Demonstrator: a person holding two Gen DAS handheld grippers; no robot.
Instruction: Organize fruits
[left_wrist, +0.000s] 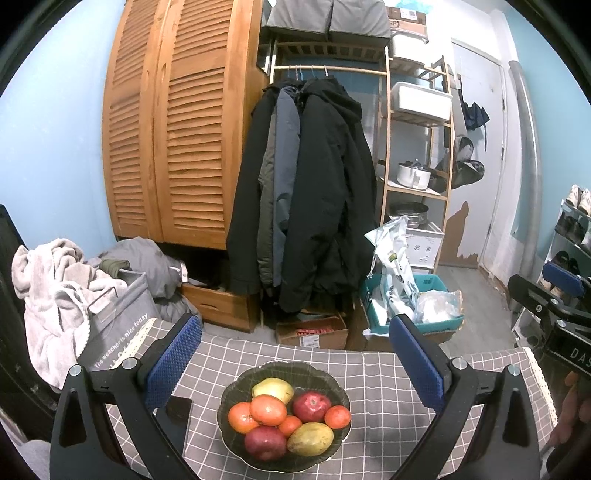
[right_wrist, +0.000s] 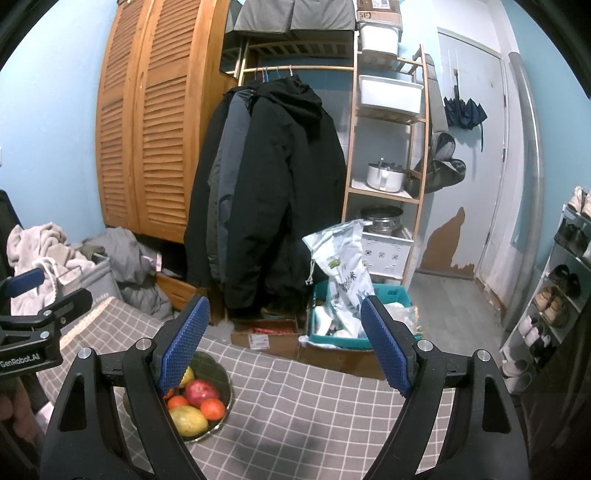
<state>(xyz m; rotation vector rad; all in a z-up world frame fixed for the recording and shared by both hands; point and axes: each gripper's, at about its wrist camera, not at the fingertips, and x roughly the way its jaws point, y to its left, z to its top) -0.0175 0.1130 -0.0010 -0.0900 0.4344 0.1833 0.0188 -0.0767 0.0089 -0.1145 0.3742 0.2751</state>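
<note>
Fruits (left_wrist: 284, 419) heaped in bowl (left_wrist: 236, 384), both grippers open.

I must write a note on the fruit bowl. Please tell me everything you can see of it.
The bowl is dark green, looks glassy, with a scalloped, ribbed rim. It stands upright on the grey checked tablecloth, centred before the left gripper, which does not touch it. It holds two red apples, several oranges, a mango and a yellow-green fruit, piled together.
</note>
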